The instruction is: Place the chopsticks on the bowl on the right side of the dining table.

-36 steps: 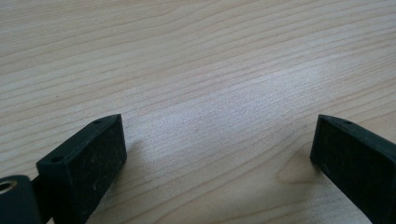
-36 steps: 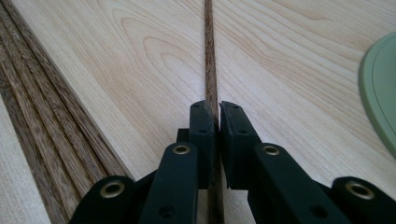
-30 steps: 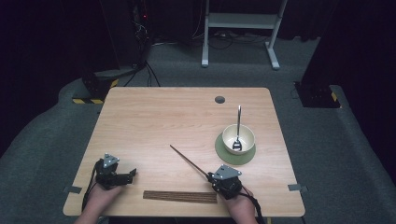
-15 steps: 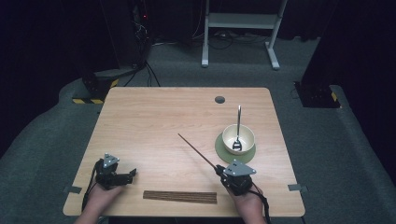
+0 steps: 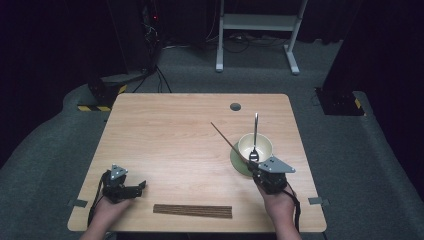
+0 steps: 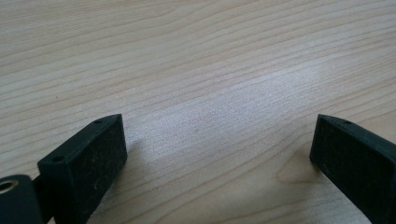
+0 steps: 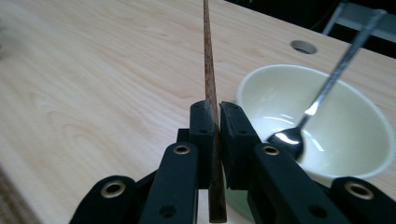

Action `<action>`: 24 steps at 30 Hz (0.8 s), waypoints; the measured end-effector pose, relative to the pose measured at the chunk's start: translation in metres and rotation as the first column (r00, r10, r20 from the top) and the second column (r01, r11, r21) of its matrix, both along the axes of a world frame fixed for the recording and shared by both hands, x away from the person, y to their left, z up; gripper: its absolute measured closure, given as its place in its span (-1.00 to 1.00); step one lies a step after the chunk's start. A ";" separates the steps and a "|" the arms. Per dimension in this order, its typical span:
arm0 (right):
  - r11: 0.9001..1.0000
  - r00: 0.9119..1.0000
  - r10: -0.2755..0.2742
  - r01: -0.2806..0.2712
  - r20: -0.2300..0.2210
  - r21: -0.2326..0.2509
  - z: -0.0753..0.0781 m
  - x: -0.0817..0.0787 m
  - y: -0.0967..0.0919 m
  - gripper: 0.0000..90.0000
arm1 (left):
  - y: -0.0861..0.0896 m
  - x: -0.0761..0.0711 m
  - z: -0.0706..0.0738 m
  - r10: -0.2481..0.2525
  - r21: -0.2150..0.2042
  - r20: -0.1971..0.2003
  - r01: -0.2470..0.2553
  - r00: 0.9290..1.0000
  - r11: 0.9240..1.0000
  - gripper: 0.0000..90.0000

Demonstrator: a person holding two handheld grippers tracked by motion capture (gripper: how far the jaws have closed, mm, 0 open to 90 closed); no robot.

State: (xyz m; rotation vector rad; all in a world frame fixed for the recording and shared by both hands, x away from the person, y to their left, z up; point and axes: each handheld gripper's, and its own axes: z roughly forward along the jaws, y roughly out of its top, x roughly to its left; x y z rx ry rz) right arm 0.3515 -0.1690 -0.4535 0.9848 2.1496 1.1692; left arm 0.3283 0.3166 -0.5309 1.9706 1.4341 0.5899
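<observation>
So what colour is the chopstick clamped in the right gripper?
Dark reddish brown, the chopstick shows best in the right gripper view, pinched by the right gripper.

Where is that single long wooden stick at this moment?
The chopstick is pinched in the right claw at the table's right side in the high view, slanting up and left, just beside the cream bowl that holds a spoon.

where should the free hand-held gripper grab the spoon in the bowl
Grip the spoon on its bare upper handle, which sticks up past the rim of the bowl and leans toward the table's far side. Come from above, jaws across the thin shaft. The left hand-held gripper is open; the right hand-held gripper is shut on a chopstick.
</observation>
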 end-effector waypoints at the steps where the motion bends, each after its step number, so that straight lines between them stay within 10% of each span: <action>1: 1.000 1.000 0.000 0.000 0.000 0.000 0.000 0.000 0.000 0.87 | 0.000 0.000 0.000 0.000 0.000 0.000 0.000 1.000 1.000 -0.91; 24: 0.992 0.990 -0.129 0.129 -0.058 -0.007 -0.012 0.016 -0.040 0.87 | 0.000 0.000 0.000 0.002 0.000 0.001 -0.002 1.000 1.000 -0.91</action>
